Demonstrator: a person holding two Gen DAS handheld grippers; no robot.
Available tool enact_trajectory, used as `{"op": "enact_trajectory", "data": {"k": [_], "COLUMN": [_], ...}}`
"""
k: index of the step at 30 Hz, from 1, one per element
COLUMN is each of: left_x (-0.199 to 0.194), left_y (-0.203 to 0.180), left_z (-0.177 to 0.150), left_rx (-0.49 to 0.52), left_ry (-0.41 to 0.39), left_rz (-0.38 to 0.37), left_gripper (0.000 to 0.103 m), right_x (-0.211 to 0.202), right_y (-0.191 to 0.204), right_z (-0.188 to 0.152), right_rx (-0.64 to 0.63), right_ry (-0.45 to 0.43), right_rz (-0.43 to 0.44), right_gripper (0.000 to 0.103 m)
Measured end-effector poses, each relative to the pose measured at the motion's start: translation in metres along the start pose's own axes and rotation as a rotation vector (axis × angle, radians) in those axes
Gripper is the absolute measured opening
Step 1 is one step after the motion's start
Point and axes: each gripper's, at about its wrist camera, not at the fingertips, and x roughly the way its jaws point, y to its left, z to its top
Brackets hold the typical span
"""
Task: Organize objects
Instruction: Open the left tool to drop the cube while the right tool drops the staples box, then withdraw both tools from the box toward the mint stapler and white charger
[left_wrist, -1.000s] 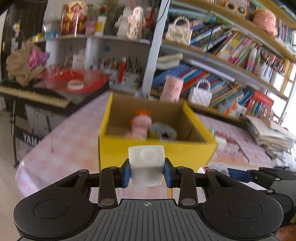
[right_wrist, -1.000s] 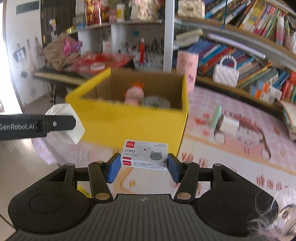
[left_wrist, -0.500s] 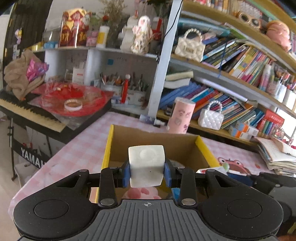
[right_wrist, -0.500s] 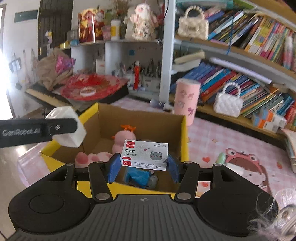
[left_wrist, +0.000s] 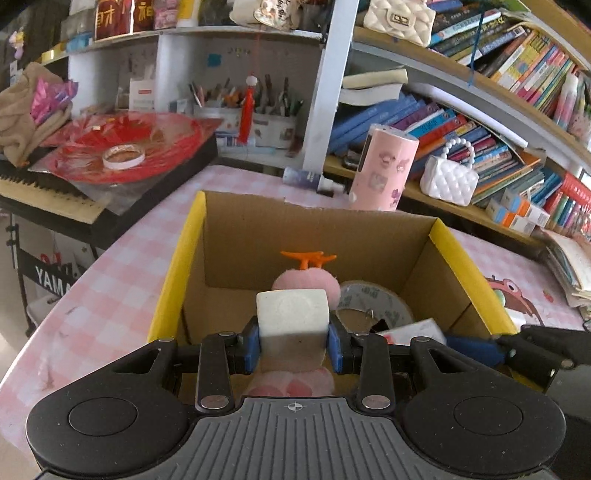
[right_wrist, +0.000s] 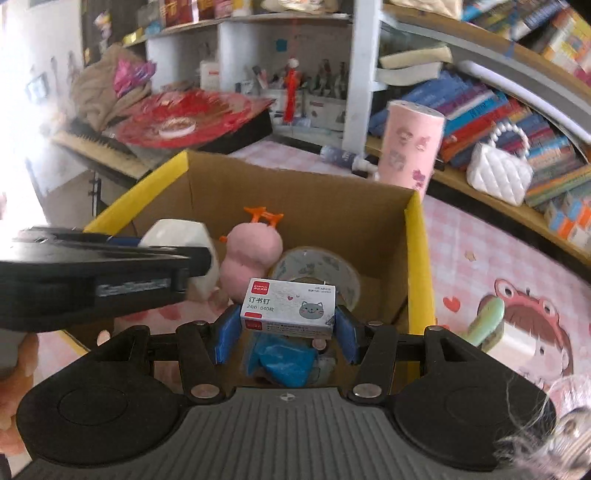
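Since a second ago you have carried both loads forward from in front of the yellow-sided cardboard box (left_wrist: 173, 280), and they now hang above its open top, so that you look down into it where before you faced its front wall. I judge that the transport is done and only the lowering and letting go remain for these two items.

The box sits on the pink checked table (left_wrist: 110, 295). Inside it, going by size: a pink plush toy (right_wrist: 253, 254) with an orange clip on its head stands toward the back, a roll of clear tape (right_wrist: 317, 273) leans just beside it on the right, and something blue and crumpled (right_wrist: 284, 363) lies at the near side; what it is you cannot tell from here.

Your left gripper (left_wrist: 293, 345) is clenched on a white block (left_wrist: 291, 314), pads pressing both its sides, over the plush toy. Your right gripper (right_wrist: 286, 332) is grasping a small box of staples (right_wrist: 290, 308), held level over the blue thing.

Outside the box, a pink cylindrical container (left_wrist: 384, 171) stands on the table just behind its far wall.
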Motion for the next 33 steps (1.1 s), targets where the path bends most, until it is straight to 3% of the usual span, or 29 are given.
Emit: {"op": "enact_trajectory", "data": {"k": [10,12,14,22,33], "left_x": [-0.002,-0.009,-0.021,-0.081,-0.121], "left_y": [-0.007,-0.008,-0.01,-0.022,-0.029], "left_z": [0.006,0.008,0.01,0.005,-0.056], "left_rx": [0.011,0.012,0.018,0.024,0.001], "left_ry": [-0.006,-0.034,-0.081,-0.215,-0.146], "left_rz": [-0.006,-0.014,-0.015,-0.048,-0.071], "left_gripper": [0.037,0.044,0.067,0.083,0.084], "right_x": [0.002,-0.004,-0.012,-0.061,-0.114], "right_y": [-0.001,-0.001,-0.002,-0.005,-0.002], "right_z": [-0.001,0.0,0.001,-0.004,-0.064], "right_rx": [0.045,0.045,0.054,0.047,0.043], "right_ry": [0.004,-0.027,-0.055,-0.169,-0.175], "right_rz": [0.036,0.039,0.035,-0.002,-0.059], "right_gripper": [0.053,0.055,0.063,0.066,0.067]}}
